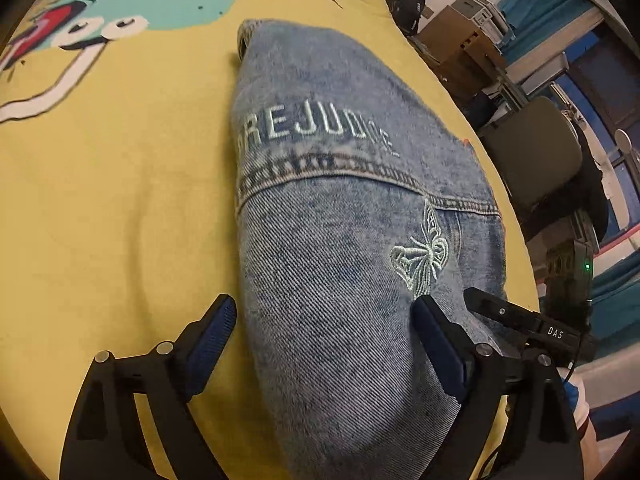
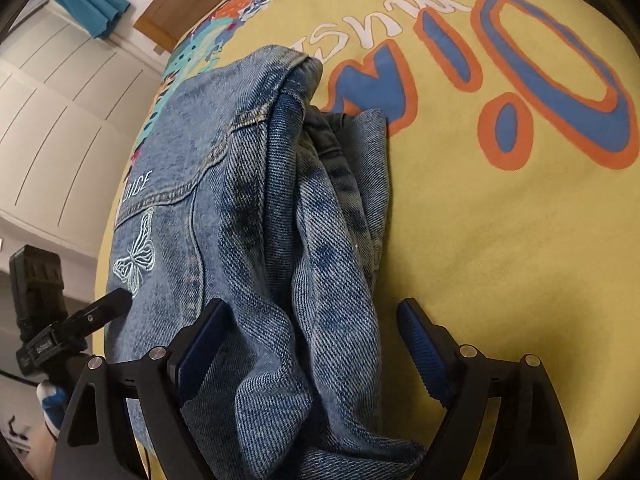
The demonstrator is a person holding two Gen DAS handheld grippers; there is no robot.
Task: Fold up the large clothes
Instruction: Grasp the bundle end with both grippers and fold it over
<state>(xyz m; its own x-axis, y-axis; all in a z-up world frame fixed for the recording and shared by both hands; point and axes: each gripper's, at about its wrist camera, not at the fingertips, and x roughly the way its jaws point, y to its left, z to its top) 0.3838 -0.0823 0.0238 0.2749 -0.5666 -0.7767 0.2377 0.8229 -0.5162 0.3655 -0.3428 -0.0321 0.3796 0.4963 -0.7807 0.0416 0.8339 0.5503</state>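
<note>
A blue denim jacket [image 1: 340, 208] with "PREJUDICE" lettering and an embroidered butterfly lies folded in a long bundle on a yellow printed bedsheet [image 1: 112, 200]. My left gripper [image 1: 324, 312] is open, its fingers straddling the near end of the bundle. In the right wrist view the same jacket [image 2: 280, 220] shows its bunched, layered side. My right gripper [image 2: 312, 320] is open, fingers on either side of the near folds. The other gripper's tip shows at the right of the left view [image 1: 520, 316] and the left of the right view [image 2: 80, 320].
The yellow sheet [image 2: 500, 240] carries large orange-and-blue lettering. The bed edge lies just right of the jacket in the left view, with a chair [image 1: 536, 160], boxes [image 1: 452, 44] and a black bag [image 1: 404, 0] beyond. White cabinet doors [image 2: 60, 120] stand left in the right view.
</note>
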